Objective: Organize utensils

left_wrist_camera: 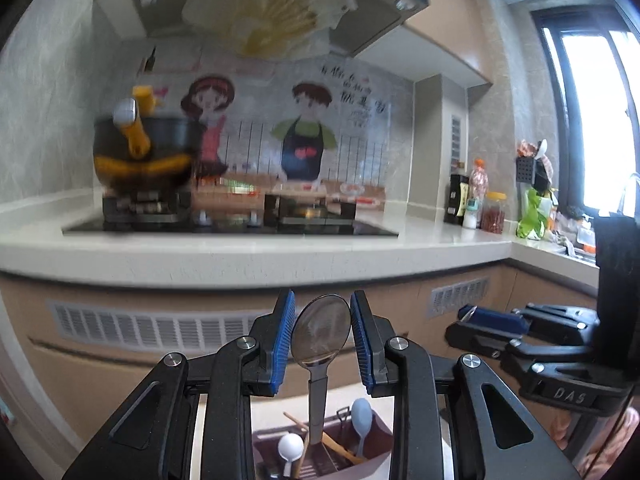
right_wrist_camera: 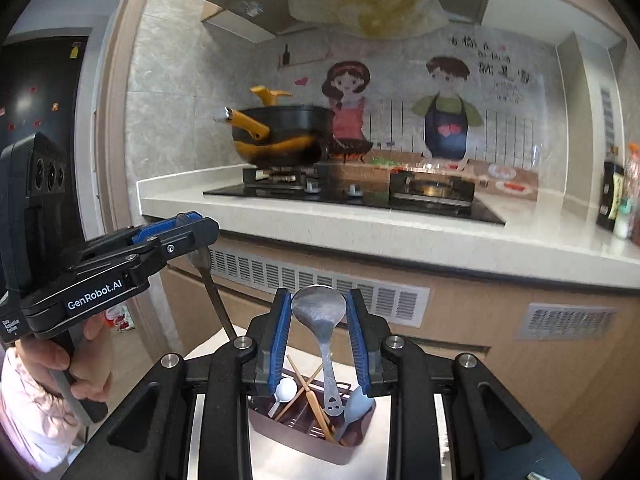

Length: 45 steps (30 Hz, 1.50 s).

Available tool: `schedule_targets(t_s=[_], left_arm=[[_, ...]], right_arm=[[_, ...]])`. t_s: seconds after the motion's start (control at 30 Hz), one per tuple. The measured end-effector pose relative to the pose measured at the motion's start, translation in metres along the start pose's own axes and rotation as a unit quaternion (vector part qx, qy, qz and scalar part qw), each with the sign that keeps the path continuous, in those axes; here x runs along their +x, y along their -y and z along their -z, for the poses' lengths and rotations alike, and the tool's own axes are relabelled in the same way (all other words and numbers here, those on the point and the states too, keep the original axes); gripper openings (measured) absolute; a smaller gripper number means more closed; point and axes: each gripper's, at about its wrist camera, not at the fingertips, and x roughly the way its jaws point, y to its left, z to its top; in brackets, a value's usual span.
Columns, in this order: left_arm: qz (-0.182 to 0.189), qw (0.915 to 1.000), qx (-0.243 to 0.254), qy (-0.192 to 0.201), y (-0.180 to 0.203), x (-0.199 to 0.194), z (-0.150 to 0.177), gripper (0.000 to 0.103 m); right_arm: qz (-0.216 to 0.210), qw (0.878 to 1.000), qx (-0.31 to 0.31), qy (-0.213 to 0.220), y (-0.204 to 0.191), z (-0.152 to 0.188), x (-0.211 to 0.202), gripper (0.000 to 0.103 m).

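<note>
The left gripper stands narrowly parted, its blue pads closed on the bowl of a steel spoon whose handle hangs down toward the holder below. The right gripper is set the same way, pinching the bowl of a second steel spoon, handle dangling over the same brown holder, which keeps a white spoon, a pale blue spoon and wooden chopsticks. Both steel spoons look light, stiff and slick; held by a curved bowl they could pivot or slip, so the flat neck just under the bowl seems the surer hold. Far off, a counter carries a blurred pot. The holder's near part is cut off in the left view, and its compartments are hard to tell apart.
</note>
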Motion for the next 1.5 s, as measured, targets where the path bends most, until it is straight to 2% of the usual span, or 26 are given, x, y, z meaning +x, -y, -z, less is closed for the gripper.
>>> schedule_targets(t_s=[0.23, 0.33, 0.53, 0.73, 0.8, 0.87, 0.9, 0.93, 0.97, 1.03, 1.17, 1.23, 1.37, 1.5], left_arm=[[0.002, 0.9975, -0.023, -0.066, -0.015, 0.055, 0.054, 0.030], [0.001, 0.9941, -0.036, -0.102, -0.019, 0.074, 0.082, 0.030], [0.001, 0.9829, -0.063, -0.173, -0.026, 0.104, 0.130, 0.030], [-0.011, 0.9729, -0.083, -0.215, -0.029, 0.108, 0.155, 0.034], [-0.017, 0.9736, -0.087, -0.210, -0.031, 0.098, 0.152, 0.037], [-0.026, 0.9776, -0.083, -0.192, -0.027, 0.077, 0.144, 0.047], [-0.034, 0.9798, -0.080, -0.180, -0.025, 0.065, 0.140, 0.057], [-0.044, 0.9817, -0.076, -0.169, -0.023, 0.052, 0.137, 0.065], [-0.058, 0.9834, -0.068, -0.158, -0.018, 0.035, 0.134, 0.066], [-0.074, 0.9855, -0.052, -0.144, -0.009, 0.009, 0.131, 0.074], [-0.110, 0.9860, -0.024, -0.123, 0.013, -0.047, 0.139, 0.088], [-0.127, 0.9847, -0.011, -0.118, 0.024, -0.073, 0.151, 0.093], [-0.161, 0.9801, 0.001, -0.116, 0.041, -0.113, 0.178, 0.101], [-0.164, 0.9783, 0.004, -0.126, 0.055, -0.137, 0.200, 0.103]], right_arm=[[-0.013, 0.996, 0.042, -0.076, 0.015, 0.050, 0.072, 0.026], [-0.004, 0.993, 0.055, -0.108, 0.021, 0.077, 0.098, 0.026], [-0.003, 0.982, 0.085, -0.167, 0.037, 0.117, 0.129, 0.026], [-0.006, 0.974, 0.099, -0.202, 0.042, 0.142, 0.142, 0.028], [-0.006, 0.974, 0.102, -0.203, 0.042, 0.143, 0.136, 0.035], [-0.002, 0.978, 0.100, -0.185, 0.038, 0.138, 0.118, 0.046], [0.000, 0.980, 0.098, -0.175, 0.035, 0.135, 0.107, 0.049], [0.007, 0.982, 0.096, -0.163, 0.031, 0.132, 0.095, 0.058], [0.014, 0.984, 0.094, -0.151, 0.028, 0.130, 0.083, 0.066], [0.027, 0.988, 0.085, -0.122, 0.018, 0.127, 0.050, 0.074], [0.064, 0.992, 0.075, -0.084, -0.004, 0.132, -0.007, 0.098], [0.080, 0.991, 0.074, -0.072, -0.016, 0.139, -0.031, 0.103], [0.120, 0.987, 0.076, -0.077, -0.033, 0.164, -0.066, 0.103], [0.152, 0.981, 0.080, -0.094, -0.045, 0.192, -0.087, 0.103]])
